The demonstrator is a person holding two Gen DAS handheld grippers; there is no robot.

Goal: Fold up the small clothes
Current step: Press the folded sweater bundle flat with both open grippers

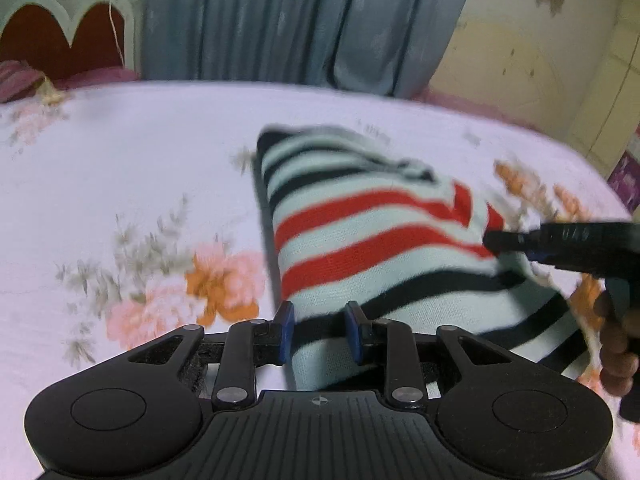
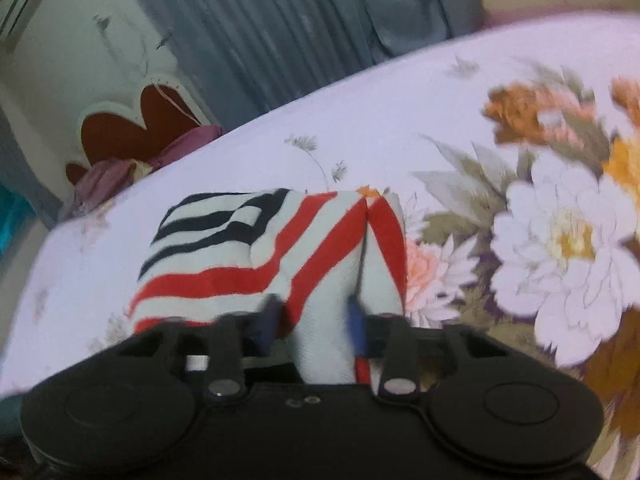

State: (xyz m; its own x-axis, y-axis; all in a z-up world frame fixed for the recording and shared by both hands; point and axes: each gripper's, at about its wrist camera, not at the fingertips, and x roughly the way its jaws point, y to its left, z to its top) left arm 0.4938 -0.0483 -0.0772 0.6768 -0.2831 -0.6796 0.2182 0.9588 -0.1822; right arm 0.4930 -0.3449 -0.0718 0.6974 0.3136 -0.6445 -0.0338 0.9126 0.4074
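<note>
Partly blurred, striped garment (image 1: 360, 240) pinched by both jaws, near edge hidden

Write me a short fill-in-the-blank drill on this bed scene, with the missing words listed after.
1. The striped garment has black stripes and ____ stripes on a pale ground.
2. It lies on a bedsheet printed with ____.
3. Both the left gripper and the right gripper are shut on the ____.
4. Behind the bed hangs a grey-blue ____.

Missing words: red; flowers; garment; curtain

black tongs (image 1: 320, 330), blue pads (image 1: 287, 320)
</note>
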